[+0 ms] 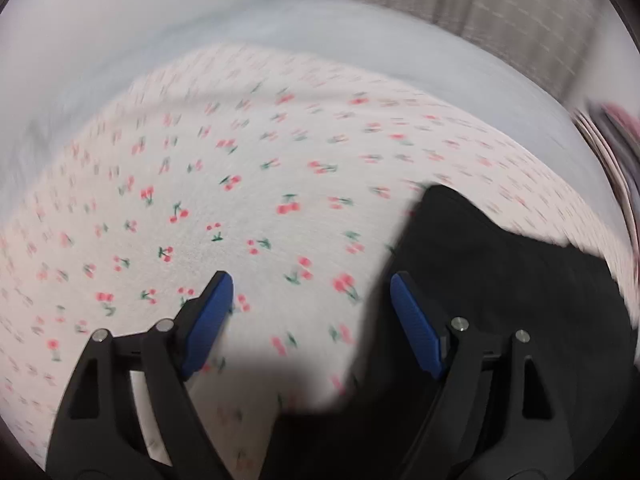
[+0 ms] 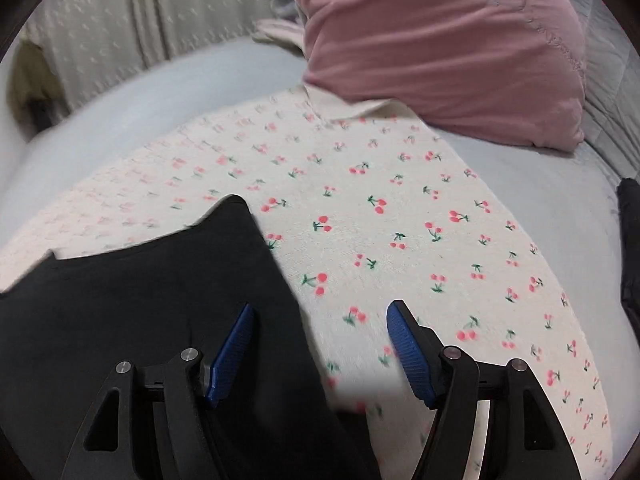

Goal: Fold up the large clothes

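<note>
A black garment [image 1: 492,280] lies on a white cloth printed with red cherries [image 1: 256,200]. In the left wrist view the black garment is at the right, under my right finger. My left gripper [image 1: 311,284] is open and empty, hovering over the garment's left edge. In the right wrist view the black garment [image 2: 140,288] is at the left, on the cherry cloth [image 2: 400,220]. My right gripper [image 2: 320,314] is open and empty over the garment's right edge. The left wrist view is motion-blurred.
A pink pillow [image 2: 440,52] lies at the back on the pale blue sheet [image 2: 160,92]. A cream textured curtain [image 2: 140,12] hangs behind. A dark object [image 2: 630,240] shows at the far right edge.
</note>
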`<state>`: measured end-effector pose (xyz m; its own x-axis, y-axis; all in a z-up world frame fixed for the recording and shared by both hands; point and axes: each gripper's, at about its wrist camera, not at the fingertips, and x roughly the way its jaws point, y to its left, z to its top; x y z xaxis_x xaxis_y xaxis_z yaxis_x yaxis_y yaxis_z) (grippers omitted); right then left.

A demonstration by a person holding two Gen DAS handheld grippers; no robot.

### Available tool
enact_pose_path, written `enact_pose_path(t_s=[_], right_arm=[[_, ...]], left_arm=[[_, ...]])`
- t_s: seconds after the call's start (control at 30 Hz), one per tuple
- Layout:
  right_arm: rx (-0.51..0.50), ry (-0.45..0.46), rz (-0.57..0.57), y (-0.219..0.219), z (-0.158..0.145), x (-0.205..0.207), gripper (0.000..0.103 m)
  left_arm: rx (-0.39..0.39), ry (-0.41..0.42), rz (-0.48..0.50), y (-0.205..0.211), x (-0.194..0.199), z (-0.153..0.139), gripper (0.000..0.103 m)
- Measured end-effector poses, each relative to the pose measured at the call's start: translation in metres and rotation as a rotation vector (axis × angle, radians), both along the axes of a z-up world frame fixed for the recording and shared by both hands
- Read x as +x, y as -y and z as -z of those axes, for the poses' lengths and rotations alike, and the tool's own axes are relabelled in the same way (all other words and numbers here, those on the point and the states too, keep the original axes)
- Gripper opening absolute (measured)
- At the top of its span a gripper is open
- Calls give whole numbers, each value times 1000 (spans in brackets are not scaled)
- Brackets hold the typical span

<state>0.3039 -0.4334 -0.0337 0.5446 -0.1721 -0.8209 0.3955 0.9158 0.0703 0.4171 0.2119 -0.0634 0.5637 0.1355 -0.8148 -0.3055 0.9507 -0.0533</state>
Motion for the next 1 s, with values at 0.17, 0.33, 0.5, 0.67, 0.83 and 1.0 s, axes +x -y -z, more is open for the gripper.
enact_pose_path(t_s=[0.17, 0.33, 0.5, 0.67, 0.83, 1.0], right_arm=[[29, 138, -136, -55, -42, -61, 76], [102, 176, -359, -152, -53, -103, 81], [125, 116, -518, -223, -35, -150, 81], [104, 136, -496, -208, -10, -180, 81], [86, 135, -363, -130, -2, -195, 81], [222, 160, -327, -80, -10, -197, 81]], left_arm=[[27, 54, 218, 71, -73, -42, 85], [2, 95, 386, 144, -138, -55, 95], [-9, 74, 526, 187, -180, -27, 95], [0, 97, 469, 159, -202, 2, 95], [117, 111, 380, 118, -214, -1, 95], [236, 95, 303, 97, -229, -5, 98]])
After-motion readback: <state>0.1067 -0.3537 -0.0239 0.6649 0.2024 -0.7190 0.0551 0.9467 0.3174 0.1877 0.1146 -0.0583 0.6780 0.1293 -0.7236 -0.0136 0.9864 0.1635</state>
